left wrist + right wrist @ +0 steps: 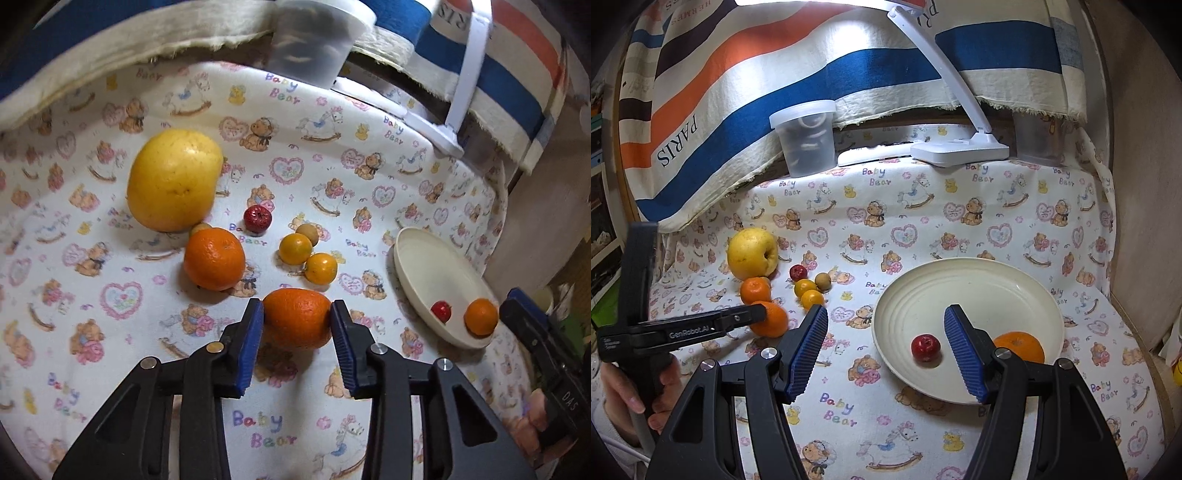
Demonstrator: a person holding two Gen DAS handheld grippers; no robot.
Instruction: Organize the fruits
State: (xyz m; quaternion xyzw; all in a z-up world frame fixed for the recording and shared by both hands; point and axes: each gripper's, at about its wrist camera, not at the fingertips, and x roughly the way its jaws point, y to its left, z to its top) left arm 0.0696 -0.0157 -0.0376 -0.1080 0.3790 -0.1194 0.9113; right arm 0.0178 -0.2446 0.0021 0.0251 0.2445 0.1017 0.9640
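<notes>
Left gripper [297,321] pinches an orange [297,317], blue pads [255,339] tight on both its sides, fruit low over the printed cloth [277,129]. Just past its tips: a second orange [214,258] ahead-left, two small yellow-orange fruits [295,248] ahead, touching each other, a small tan fruit [307,234] right behind them. A small red fruit [257,219] further ahead, clear of the others. The big yellow fruit [173,181] far ahead-left, near the second orange.

Right gripper [886,350] jaws spread, nothing between the pads, hanging over the near edge of the cream plate [967,280]. In the plate: a red fruit [925,348] between the fingers' lines, an orange fruit [1019,345] partly hidden behind the right finger. Fruit pile sits well off to this gripper's left. A hand [635,384] grips the left tool's handle at far left.

Clear tub [805,136] and white lamp base [960,149] at the cloth's far edge.
</notes>
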